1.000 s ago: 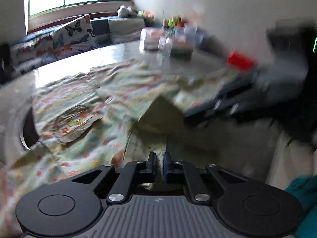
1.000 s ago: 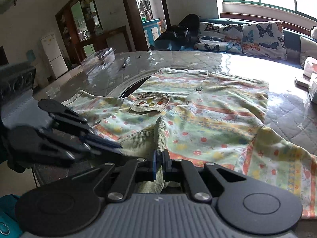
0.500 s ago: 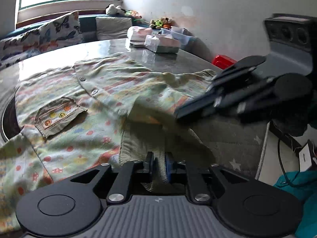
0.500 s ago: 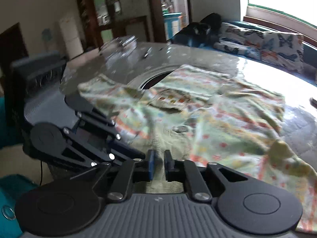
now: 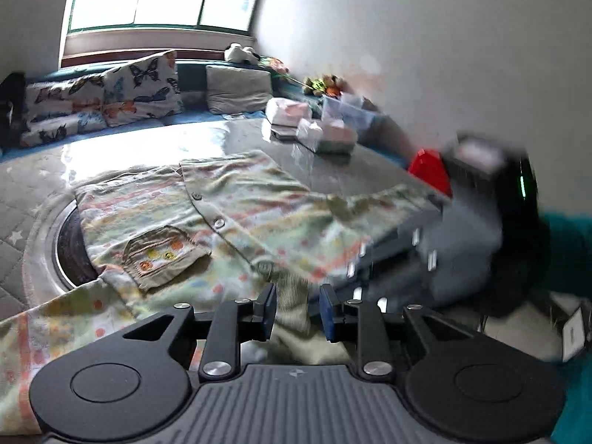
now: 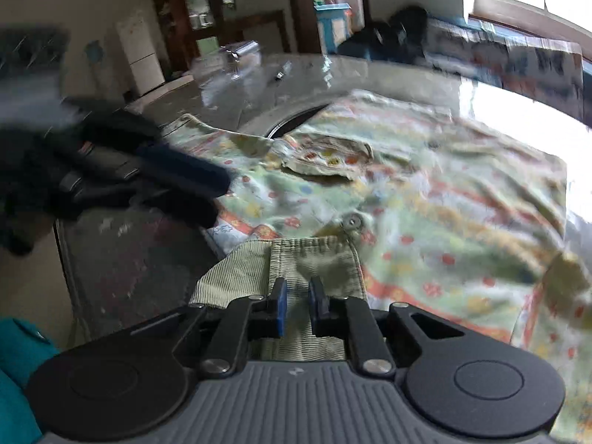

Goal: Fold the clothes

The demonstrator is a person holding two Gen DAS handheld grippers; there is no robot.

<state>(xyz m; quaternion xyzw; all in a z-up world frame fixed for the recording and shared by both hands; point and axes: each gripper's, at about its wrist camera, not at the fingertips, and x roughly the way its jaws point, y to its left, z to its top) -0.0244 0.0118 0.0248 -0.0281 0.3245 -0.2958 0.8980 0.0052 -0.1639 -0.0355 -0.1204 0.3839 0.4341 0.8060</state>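
Both grippers, left (image 5: 297, 309) and right (image 6: 295, 305), have let go, jaws now apart over the shirt (image 5: 255, 203) collar at the near desk (image 6: 122, 259) edge, so the placement looks finished.

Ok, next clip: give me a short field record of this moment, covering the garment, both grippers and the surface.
garment: patterned shirt, spread front-up, buttons and pocket showing
collar: corduroy collar at the near table edge, lying between both grippers' fingers
left gripper: open, jaws apart either side of the collar
right gripper: open with a narrower gap, collar cloth in it, not pinched
surface: grey round table, shirt partly over its centre ring
image quality: motion blur in both views
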